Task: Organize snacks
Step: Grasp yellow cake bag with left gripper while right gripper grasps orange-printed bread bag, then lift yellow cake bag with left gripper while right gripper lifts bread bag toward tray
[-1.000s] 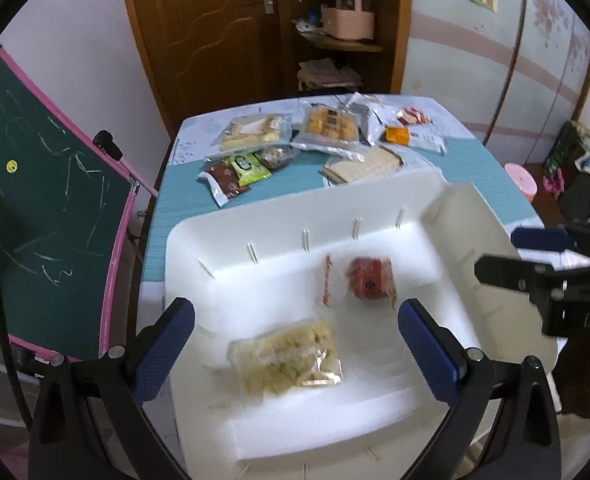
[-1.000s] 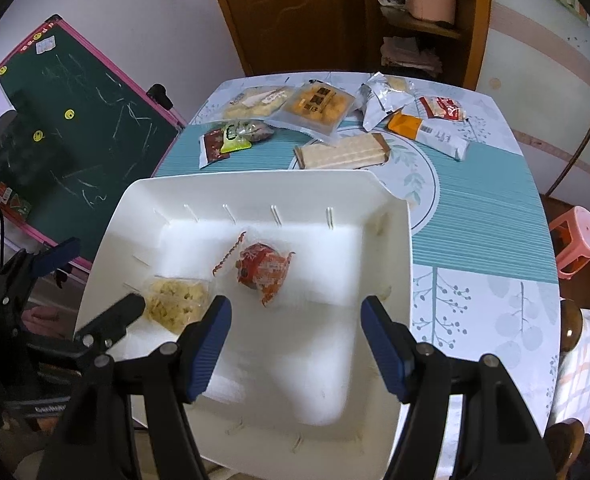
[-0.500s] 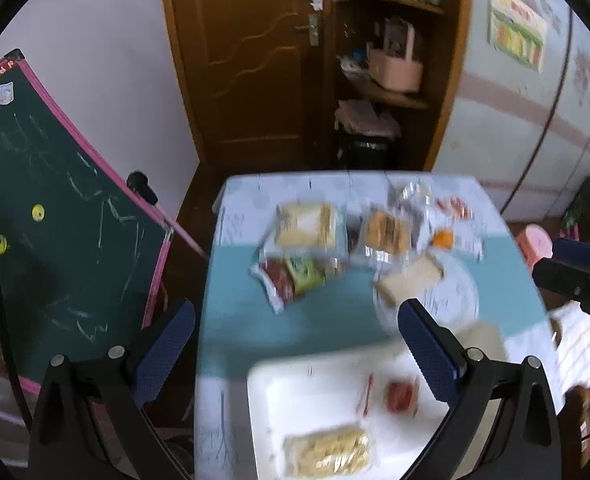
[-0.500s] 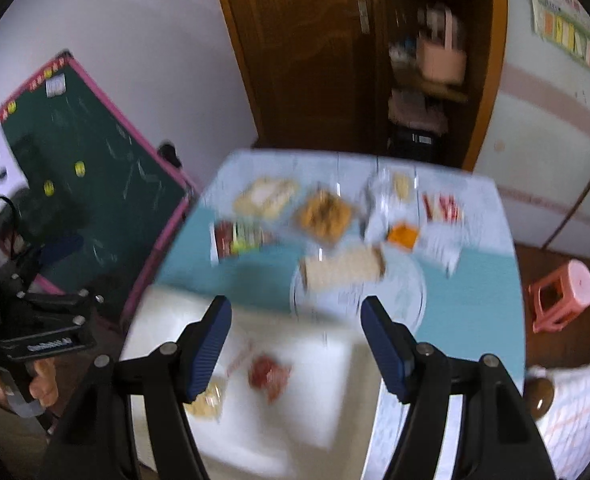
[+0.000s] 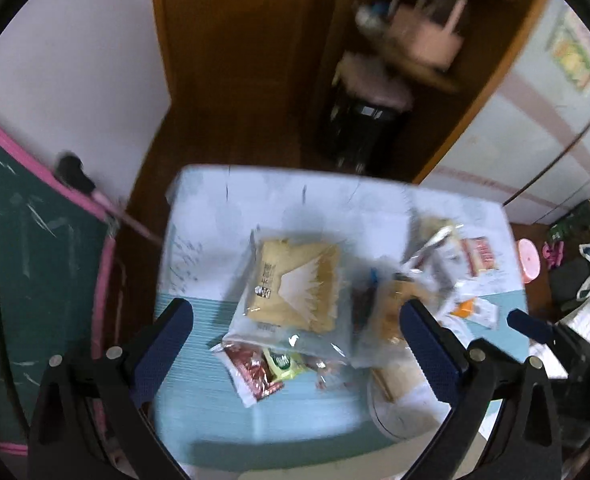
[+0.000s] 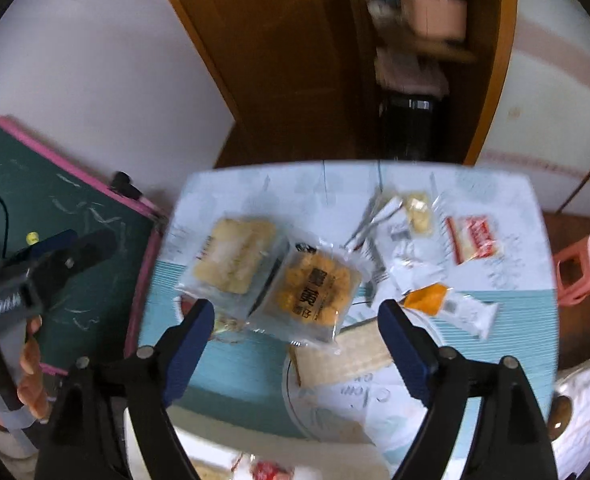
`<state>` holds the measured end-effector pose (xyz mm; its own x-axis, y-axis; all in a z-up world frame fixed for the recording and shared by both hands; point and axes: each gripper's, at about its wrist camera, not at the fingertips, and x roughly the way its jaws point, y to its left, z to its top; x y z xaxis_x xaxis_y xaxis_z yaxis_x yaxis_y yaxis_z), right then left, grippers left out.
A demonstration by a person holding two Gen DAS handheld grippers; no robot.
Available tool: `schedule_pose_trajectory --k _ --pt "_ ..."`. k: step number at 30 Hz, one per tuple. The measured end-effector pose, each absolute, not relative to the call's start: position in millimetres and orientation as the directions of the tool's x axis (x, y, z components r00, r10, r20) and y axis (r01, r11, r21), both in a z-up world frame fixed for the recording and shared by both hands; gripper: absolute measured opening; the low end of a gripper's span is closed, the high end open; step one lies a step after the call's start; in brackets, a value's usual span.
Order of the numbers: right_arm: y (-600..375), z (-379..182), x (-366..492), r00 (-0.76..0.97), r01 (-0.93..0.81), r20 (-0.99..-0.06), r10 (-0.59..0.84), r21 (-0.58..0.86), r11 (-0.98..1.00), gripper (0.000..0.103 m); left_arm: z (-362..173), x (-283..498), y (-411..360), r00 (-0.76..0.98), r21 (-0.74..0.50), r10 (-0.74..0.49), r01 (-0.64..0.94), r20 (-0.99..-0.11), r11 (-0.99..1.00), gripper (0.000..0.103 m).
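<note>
Grippers now over unsorted snacks on surface (image 6: 231, 364), tray behind; right gripper (image 6: 297, 344) jaws just widened, released, empty above yellow cake pack (image 6: 315, 292); left gripper (image 5: 295, 350) jaws released above pale pastry pack (image 5: 295, 288).

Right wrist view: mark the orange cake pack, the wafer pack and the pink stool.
orange cake pack (image 6: 315, 290), right wrist view, middle of the clear wrapper's front
wafer pack (image 6: 345, 356), right wrist view, middle of its pale top
pink stool (image 6: 585, 262), right wrist view, side of the seat

Glossy clear plastic snack wrappers (image 6: 311, 292), matt striped tablecloth (image 5: 199, 368), wooden door (image 6: 279, 60)
</note>
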<state>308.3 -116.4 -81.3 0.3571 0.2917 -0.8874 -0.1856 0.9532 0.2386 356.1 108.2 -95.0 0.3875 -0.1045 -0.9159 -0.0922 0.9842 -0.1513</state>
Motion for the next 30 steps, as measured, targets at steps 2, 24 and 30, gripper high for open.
schedule_pose_trajectory --k 2,24,30 --pt "-110.3 -112.9 323.2 0.334 -0.160 -0.903 0.271 0.229 0.960 0.092 -123.2 367.0 109.0 0.363 -0.140 -0.090 -0.114 -0.927 0.984 0.103" --pt "-111.5 -231.3 344.6 0.138 -0.019 -0.958 0.251 0.251 0.968 0.081 -237.7 404.0 71.0 0.223 -0.124 -0.102 -0.086 -0.969 0.989 0.103" --pt "-105.9 -231.2 342.2 0.139 -0.054 -0.961 0.241 0.235 0.970 0.080 -251.9 407.2 58.1 0.242 -0.001 0.015 -0.067 -0.970 0.998 0.103"
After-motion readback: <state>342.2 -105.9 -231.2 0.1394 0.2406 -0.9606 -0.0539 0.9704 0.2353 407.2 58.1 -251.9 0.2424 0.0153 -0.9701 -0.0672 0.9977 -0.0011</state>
